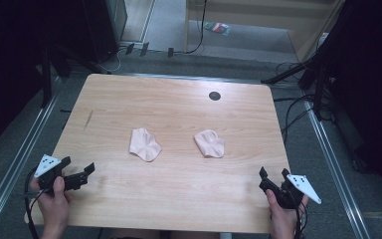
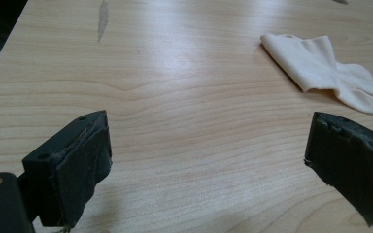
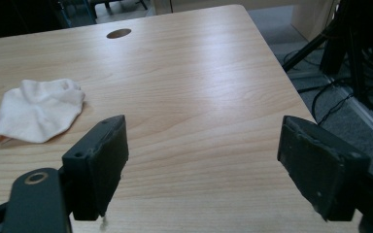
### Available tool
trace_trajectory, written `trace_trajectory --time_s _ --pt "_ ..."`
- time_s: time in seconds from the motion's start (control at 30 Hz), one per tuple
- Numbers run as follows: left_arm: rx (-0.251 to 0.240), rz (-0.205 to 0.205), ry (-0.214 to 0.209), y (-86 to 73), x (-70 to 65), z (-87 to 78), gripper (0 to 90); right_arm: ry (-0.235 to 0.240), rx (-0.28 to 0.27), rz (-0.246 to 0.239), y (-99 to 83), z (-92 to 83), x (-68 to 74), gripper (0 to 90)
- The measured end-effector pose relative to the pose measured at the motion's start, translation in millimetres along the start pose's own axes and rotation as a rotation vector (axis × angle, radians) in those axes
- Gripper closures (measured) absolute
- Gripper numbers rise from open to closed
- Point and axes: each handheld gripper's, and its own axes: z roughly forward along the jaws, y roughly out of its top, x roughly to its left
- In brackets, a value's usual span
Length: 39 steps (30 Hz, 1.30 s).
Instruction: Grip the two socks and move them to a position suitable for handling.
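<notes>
Start of the reach. My left gripper (image 1: 83,172) and right gripper (image 1: 273,174) sit at near corners, jaws apart, empty. Left sock (image 1: 144,144) and right sock (image 1: 210,143) lie mid-table, apart. Next: advance each to its sock.

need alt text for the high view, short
Two pale pink socks lie apart near the middle of a light wooden table, the left sock and the right sock, both crumpled. At the near edge a person's hands hold the left tongs and the right tongs, both open, empty and well short of the socks. A small dark hole sits near the far edge.
</notes>
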Motion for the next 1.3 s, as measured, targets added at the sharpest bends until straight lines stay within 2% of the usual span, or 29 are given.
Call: trace_trajectory --time_s 0.03,0.1,0.17,0.2,0.3,0.33,0.37,0.4,0.43,0.47,0.5,0.53,0.57,0.7,0.73,0.77,0.8,0.87,0.9,0.93,1.0,1.07,1.1,1.17,1.2,1.23,1.3 --pt "0.000 0.000 0.000 0.0 0.0 0.0 3.0 0.000 0.000 0.000 0.0 0.0 0.0 19.4" --pt "0.001 0.010 0.003 0.0 -1.1 0.2 3.0 -0.006 -0.005 -0.043 1.1 -1.4 7.4 20.5" --pt "0.008 0.015 0.005 0.3 -1.5 1.0 3.1 0.018 -0.009 -0.067 1.9 -1.8 13.3 20.5" --pt "0.007 0.017 0.007 0.4 -1.8 1.5 3.0 0.030 -0.005 -0.087 3.3 -0.6 21.9 21.3" --pt "0.019 0.023 0.010 0.9 -2.3 2.2 3.1 0.052 0.000 -0.093 8.8 3.3 35.3 23.3" --pt "0.022 0.024 0.009 1.0 -2.5 2.5 3.1 0.052 0.000 -0.093 8.8 3.3 35.3 23.3" --pt "0.026 0.025 0.010 1.2 -2.8 3.1 3.1 0.077 0.008 -0.080 14.0 8.3 45.8 24.7" --pt "0.026 0.025 0.010 1.2 -2.8 3.1 3.1 0.077 0.008 -0.080 14.0 8.3 45.8 24.7" --pt "0.027 0.026 0.011 1.2 -2.9 3.4 3.1 0.095 0.013 -0.080 15.9 10.8 51.8 25.1" --pt "0.028 0.027 0.012 1.3 -3.0 3.4 3.1 0.119 0.020 -0.094 17.3 13.8 58.2 25.4" --pt "0.029 0.029 0.011 1.4 -3.0 3.5 3.1 0.124 0.031 -0.109 18.4 16.9 65.7 25.9" --pt "0.031 0.031 0.009 1.5 -3.0 3.5 3.1 0.155 0.038 -0.128 21.0 23.6 79.0 27.1" --pt "0.031 0.031 0.009 1.5 -3.0 3.5 3.1 0.155 0.038 -0.128 21.0 23.6 79.0 27.1" --pt "0.027 0.035 0.016 1.3 -3.7 3.7 3.1 0.196 0.059 -0.144 27.8 39.3 102.1 30.9" --pt "0.029 0.034 0.015 1.3 -4.1 3.6 3.1 0.212 0.071 -0.149 30.5 48.5 110.9 32.1" --pt "0.027 0.039 0.017 1.2 -4.2 3.6 3.1 0.212 0.071 -0.149 30.5 48.5 110.9 32.1" --pt "0.023 0.040 0.018 1.0 -4.4 3.5 3.1 0.226 0.092 -0.146 31.8 59.3 119.6 34.5" --pt "0.022 0.037 0.018 1.0 -4.4 3.5 3.1 0.232 0.102 -0.149 31.8 63.1 122.3 35.3" --pt "0.023 0.036 0.018 1.0 -4.2 3.4 3.1 0.236 0.138 -0.163 31.4 73.3 130.3 35.8" --pt "0.023 0.036 0.018 1.0 -4.2 3.4 3.1 0.236 0.138 -0.163 31.4 73.3 130.3 35.8" --pt "0.024 0.037 0.017 1.0 -4.3 3.6 3.1 0.242 0.169 -0.166 30.5 84.6 137.5 38.1" --pt "0.029 0.040 0.016 1.2 -4.5 3.6 3.1 0.216 0.218 -0.193 29.6 98.5 145.7 38.3" --pt "0.032 0.042 0.018 1.3 -4.7 3.8 3.1 0.216 0.218 -0.193 29.6 98.5 145.7 38.3" --pt "0.031 0.043 0.020 1.2 -4.8 3.7 3.1 0.213 0.242 -0.185 27.9 108.4 149.7 38.8" --pt "0.030 0.042 0.020 1.1 -4.9 3.5 3.1 0.203 0.274 -0.186 25.4 115.8 152.9 37.8" --pt "0.030 0.042 0.017 1.1 -4.7 3.4 3.1 0.203 0.274 -0.186 25.4 115.8 152.9 37.8" --pt "0.025 0.037 0.012 1.0 -3.9 3.3 3.1 0.198 0.312 -0.208 19.5 125.8 160.0 36.7"
